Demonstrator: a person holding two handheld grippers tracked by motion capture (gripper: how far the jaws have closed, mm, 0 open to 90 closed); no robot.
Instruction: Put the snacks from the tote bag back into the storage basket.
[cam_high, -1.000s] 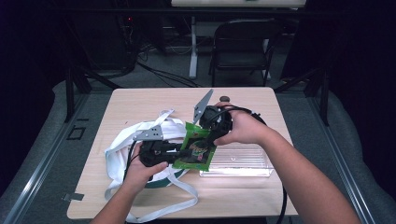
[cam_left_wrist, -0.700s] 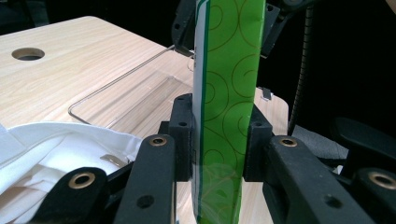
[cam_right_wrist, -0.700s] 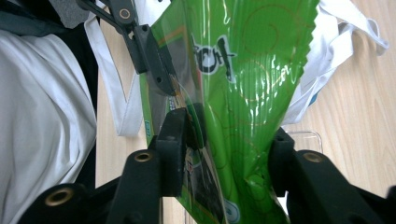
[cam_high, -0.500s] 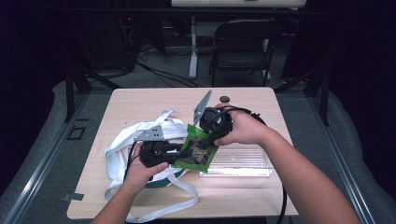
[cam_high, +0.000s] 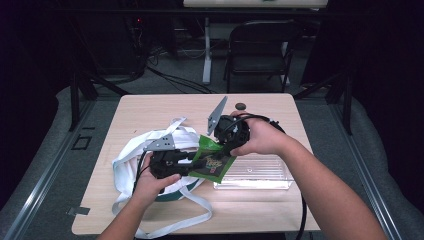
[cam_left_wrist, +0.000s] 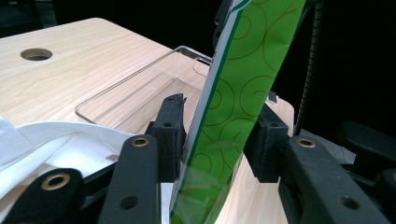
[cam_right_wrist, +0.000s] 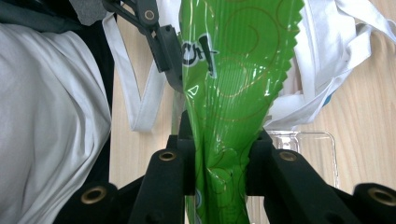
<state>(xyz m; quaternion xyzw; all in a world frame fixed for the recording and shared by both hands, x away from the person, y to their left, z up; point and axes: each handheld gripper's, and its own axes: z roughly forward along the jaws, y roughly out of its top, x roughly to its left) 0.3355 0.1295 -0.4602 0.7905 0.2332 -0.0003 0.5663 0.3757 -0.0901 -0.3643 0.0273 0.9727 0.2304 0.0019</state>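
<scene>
While clamped, glossy zigzag-edged green pouch

Green snack bag clamped between right gripper fingers, white tote behind

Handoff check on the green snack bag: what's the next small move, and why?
Probably draw the left tool back off the green snack bag. Its jaws have just been opening and stand apart from the film, while the right tool has just closed and pinches the bag above the clear tray.

Right gripper clamps down, jaws just closing tight; left gripper loosens, jaws just opening, facing its partner.
</scene>
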